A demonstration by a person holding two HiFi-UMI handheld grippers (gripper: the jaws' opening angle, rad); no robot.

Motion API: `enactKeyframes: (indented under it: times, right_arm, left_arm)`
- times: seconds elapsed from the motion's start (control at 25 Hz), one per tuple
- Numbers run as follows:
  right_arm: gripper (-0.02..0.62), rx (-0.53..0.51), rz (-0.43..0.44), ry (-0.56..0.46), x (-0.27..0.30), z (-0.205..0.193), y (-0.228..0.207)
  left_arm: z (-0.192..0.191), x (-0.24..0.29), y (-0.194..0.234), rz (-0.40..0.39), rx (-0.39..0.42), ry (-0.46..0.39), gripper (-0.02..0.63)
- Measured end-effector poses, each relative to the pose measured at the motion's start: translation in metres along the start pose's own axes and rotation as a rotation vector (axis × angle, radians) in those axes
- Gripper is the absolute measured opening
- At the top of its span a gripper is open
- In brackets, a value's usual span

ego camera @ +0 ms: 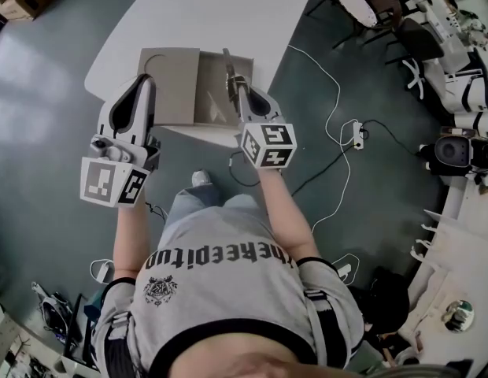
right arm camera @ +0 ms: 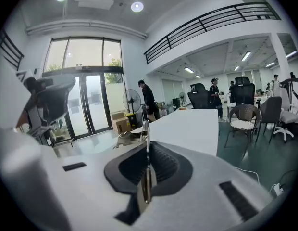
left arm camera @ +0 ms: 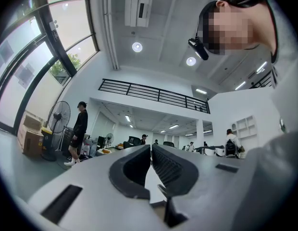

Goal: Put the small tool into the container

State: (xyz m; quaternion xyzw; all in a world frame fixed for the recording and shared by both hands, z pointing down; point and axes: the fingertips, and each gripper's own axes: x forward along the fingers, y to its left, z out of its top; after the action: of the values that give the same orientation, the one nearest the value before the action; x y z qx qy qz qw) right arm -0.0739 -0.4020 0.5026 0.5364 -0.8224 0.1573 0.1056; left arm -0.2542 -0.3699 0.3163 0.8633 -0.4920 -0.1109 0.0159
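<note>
While left gripper (left arm camera: 151, 147) has its jaws shut together and empty, right gripper (right arm camera: 148, 144) is clamped tight on the small tool (right arm camera: 147, 184). It's a thin flat metal strip, pinched edge-on between the pads, tip sticking out the far side. Head view: tool tip is over the open cardboard box (ego camera: 216, 105) on the white table (ego camera: 212, 14). Can't make out box contents.

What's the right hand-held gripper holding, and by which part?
The small tool, pinched near one end by the right hand-held gripper; its thin rest sticks out forward.
</note>
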Motion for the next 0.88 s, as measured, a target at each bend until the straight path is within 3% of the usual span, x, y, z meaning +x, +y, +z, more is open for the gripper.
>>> enactKeyframes:
  times: [0.44, 0.88]
  right_arm:
    - [0.002, -0.132, -0.068, 0.232, 0.054, -0.06, -0.014]
    - [0.002, -0.388, -0.1, 0.41, 0.077, -0.096, -0.012]
  left_arm:
    - [-0.017, 0.004, 0.025, 0.023, -0.022, 0.038, 0.014]
    - [-0.028, -0.005, 0.033, 0.056, -0.026, 0.065, 0.014]
